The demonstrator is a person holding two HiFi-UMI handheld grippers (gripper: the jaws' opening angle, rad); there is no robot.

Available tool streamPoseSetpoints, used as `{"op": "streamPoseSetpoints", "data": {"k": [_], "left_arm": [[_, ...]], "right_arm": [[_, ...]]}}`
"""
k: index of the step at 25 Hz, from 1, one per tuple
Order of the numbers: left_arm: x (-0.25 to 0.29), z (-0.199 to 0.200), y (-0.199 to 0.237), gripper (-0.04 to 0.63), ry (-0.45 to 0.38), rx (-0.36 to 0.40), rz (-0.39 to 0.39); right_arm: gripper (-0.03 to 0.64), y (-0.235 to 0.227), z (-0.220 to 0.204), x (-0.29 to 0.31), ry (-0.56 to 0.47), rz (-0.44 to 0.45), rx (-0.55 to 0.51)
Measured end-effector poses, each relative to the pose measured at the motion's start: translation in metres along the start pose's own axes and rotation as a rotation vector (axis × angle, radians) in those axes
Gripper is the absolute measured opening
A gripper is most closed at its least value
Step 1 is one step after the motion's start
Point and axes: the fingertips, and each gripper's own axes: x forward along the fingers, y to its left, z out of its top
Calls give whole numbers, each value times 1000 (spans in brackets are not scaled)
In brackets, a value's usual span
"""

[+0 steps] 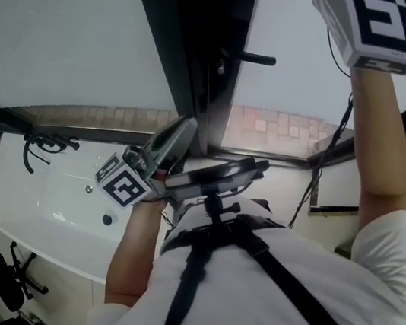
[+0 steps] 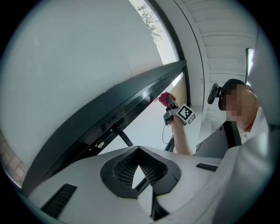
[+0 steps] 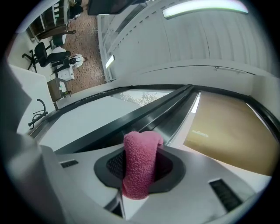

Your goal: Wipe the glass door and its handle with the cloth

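Note:
The glass door [image 1: 52, 44] has a dark frame [image 1: 200, 50] running down the middle of the head view, and a short dark handle [image 1: 256, 58] sticks out of it. My right gripper [image 3: 140, 146] is raised high at the upper right and is shut on a pink cloth [image 3: 140, 168]. In the left gripper view the cloth [image 2: 164, 98] lies against the dark frame [image 2: 109, 118]. My left gripper [image 1: 182, 132] is low beside the frame, shut and empty, with the handle [image 2: 124, 137] just beyond its jaws [image 2: 139, 151].
A white basin-like surface [image 1: 48, 207] with black cables lies to the lower left. Office chairs [image 1: 3, 280] stand beside it. Patterned brick floor [image 1: 274, 126] shows through the glass. A black cable [image 1: 325, 156] hangs under my right arm.

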Motion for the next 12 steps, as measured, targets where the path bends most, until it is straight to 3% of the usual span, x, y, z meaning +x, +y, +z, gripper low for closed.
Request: {"op": "streamPoseSetpoints", "data": {"k": [12], "left_arm": [[12, -20, -5, -8, 34, -12, -6]], "right_arm": [[106, 1, -48, -51, 48, 1, 80]]}}
